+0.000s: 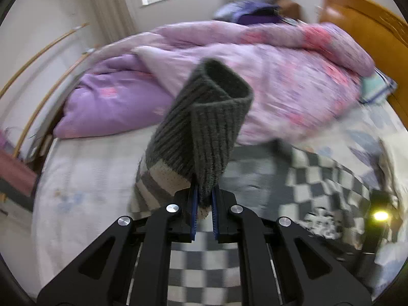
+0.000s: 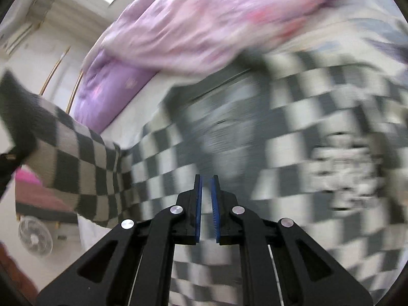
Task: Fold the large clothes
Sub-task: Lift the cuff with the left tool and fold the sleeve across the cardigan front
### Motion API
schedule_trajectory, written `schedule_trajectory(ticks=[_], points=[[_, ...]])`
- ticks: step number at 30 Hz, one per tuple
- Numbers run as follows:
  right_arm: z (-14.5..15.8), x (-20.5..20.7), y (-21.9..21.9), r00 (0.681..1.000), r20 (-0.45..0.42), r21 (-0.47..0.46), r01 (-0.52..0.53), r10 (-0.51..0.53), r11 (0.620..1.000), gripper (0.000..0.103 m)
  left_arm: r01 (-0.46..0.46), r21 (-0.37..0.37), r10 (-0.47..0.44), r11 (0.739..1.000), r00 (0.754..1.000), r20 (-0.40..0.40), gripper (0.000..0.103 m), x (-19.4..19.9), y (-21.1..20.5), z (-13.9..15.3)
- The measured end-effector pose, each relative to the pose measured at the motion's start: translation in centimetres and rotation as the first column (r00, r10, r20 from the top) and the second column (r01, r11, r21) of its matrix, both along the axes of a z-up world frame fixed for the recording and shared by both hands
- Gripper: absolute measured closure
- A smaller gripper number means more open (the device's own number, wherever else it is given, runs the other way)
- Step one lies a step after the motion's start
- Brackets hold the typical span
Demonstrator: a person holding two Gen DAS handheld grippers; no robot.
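A grey-and-white checkered knit sweater (image 1: 318, 178) lies spread on the bed. My left gripper (image 1: 204, 199) is shut on one sleeve just below its dark grey ribbed cuff (image 1: 204, 117), which stands up above the fingers. In the right wrist view that sleeve (image 2: 76, 158) stretches off to the left, lifted clear of the sweater's body (image 2: 293, 117). My right gripper (image 2: 206, 186) hovers over the body, its blue pads (image 2: 199, 204) nearly together with nothing between them. The picture is blurred by motion.
A rumpled pink and purple quilt (image 1: 280, 76) fills the far side of the bed. White sheet (image 1: 89, 178) shows at the left. A wooden headboard (image 1: 369, 17) stands at the right. A white fan (image 2: 35, 237) sits on the floor beside the bed.
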State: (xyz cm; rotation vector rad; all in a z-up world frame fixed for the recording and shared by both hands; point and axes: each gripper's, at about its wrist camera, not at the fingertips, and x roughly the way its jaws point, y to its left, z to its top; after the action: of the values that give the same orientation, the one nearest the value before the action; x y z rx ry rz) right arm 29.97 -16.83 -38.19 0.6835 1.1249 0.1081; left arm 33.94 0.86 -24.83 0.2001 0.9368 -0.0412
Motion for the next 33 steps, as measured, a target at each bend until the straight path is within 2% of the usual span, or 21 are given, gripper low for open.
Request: schedule_trajectory(ticks=[3, 5, 7, 9, 11, 12, 14, 15, 16, 20, 23, 24, 25, 26, 27, 28, 30, 32, 33], points=[[0.2, -2.5, -5.8, 0.995, -0.016, -0.037, 0.094, -0.094, 0.995, 0.093, 0.043, 0.002, -0.042, 0.999, 0.998, -0.056, 0.094, 0.2, -4.0, -3.1], [-0.6, -5.1, -9.1, 0.987, -0.051, -0.063, 0.150, -0.153, 0.987, 0.093, 0.075, 0.014, -0.073, 0.997, 0.990, -0.117, 0.094, 0.6, -6.2, -6.2], [-1.1, -6.7, -10.5, 0.979, -0.071, -0.068, 0.186, -0.190, 0.980, 0.093, 0.103, 0.063, -0.090, 0.993, 0.979, -0.183, 0.092, 0.8, -8.6, -10.8], [-2.1, -7.7, -11.9, 0.968, -0.116, -0.082, 0.213, -0.222, 0.974, 0.093, 0.130, 0.077, -0.106, 0.989, 0.961, -0.257, 0.090, 0.9, -9.7, -14.9], [-3.0, -8.2, -12.3, 0.958, -0.163, -0.093, 0.222, -0.235, 0.971, 0.089, 0.203, 0.073, -0.162, 0.976, 0.914, -0.371, 0.086, 0.4, -10.5, -18.7], [-3.2, -8.4, -12.3, 0.956, -0.177, -0.102, 0.220, -0.236, 0.970, 0.085, 0.228, 0.072, -0.182, 0.971, 0.901, -0.393, 0.084, 0.0, -10.5, -19.3], [-3.3, -8.0, -11.3, 0.957, -0.184, -0.113, 0.208, -0.226, 0.972, 0.056, 0.264, 0.047, -0.229, 0.963, 0.899, -0.373, 0.071, -1.6, -9.5, -18.7], [-3.2, -7.8, -10.8, 0.961, -0.175, -0.120, 0.196, -0.215, 0.973, 0.052, 0.271, 0.026, -0.244, 0.962, 0.900, -0.361, 0.053, -2.1, -8.9, -18.2], [-3.0, -7.2, -10.0, 0.966, -0.168, -0.127, 0.176, -0.196, 0.976, 0.052, 0.273, -0.001, -0.256, 0.962, 0.903, -0.345, 0.045, -2.6, -7.8, -17.3], [-3.4, -4.4, -6.8, 0.982, -0.165, -0.121, 0.074, -0.094, 0.990, 0.038, 0.208, -0.058, -0.215, 0.976, 0.928, -0.303, 0.044, -2.6, -2.0, -14.2], [-5.1, -1.1, -3.3, 0.981, -0.195, -0.121, -0.028, 0.004, 0.992, 0.033, 0.126, -0.035, -0.131, 0.991, 0.948, -0.289, 0.044, -1.5, 2.4, -13.6], [-5.4, -0.3, -2.2, 0.982, -0.190, -0.121, -0.049, 0.025, 0.991, 0.033, 0.076, -0.018, -0.078, 0.997, 0.952, -0.296, 0.046, -0.9, 5.1, -14.0], [-5.7, 0.3, -1.5, 0.983, -0.178, -0.119, -0.061, 0.039, 0.991, 0.034, 0.045, 0.004, -0.042, 0.999, 0.954, -0.295, 0.062, -0.8, 6.7, -14.3], [-6.0, 1.3, -0.4, 0.987, -0.148, -0.099, -0.084, 0.069, 0.991, 0.046, -0.009, 0.061, 0.026, 0.998, 0.959, -0.282, 0.074, -0.4, 9.4, -14.9], [-6.2, 2.0, 0.4, 0.988, -0.121, -0.074, -0.108, 0.099, 0.991, 0.061, -0.042, 0.085, 0.064, 0.995, 0.957, -0.283, 0.093, -0.1, 11.1, -15.4], [-6.4, 2.7, 1.3, 0.987, -0.103, -0.055, -0.133, 0.127, 0.990, 0.084, -0.078, 0.081, 0.099, 0.994, 0.949, -0.299, 0.095, 0.2, 13.4, -16.0], [-7.7, 4.2, 3.1, 0.977, -0.108, -0.041, -0.187, 0.182, 0.982, 0.084, -0.144, 0.037, 0.148, 0.989, 0.922, -0.357, 0.100, 0.8, 17.3, -18.4], [-10.6, 5.4, 4.8, 0.954, -0.210, -0.074, -0.233, 0.214, 0.970, 0.085, -0.178, 0.084, 0.197, 0.980, 0.889, -0.414, 0.103, 0.7, 19.7, -21.5], [-12.2, 5.4, 5.3, 0.947, -0.244, -0.087, -0.234, 0.207, 0.968, 0.086, -0.192, 0.059, 0.198, 0.980, 0.878, -0.435, 0.103, 0.3, 20.6, -22.7]])
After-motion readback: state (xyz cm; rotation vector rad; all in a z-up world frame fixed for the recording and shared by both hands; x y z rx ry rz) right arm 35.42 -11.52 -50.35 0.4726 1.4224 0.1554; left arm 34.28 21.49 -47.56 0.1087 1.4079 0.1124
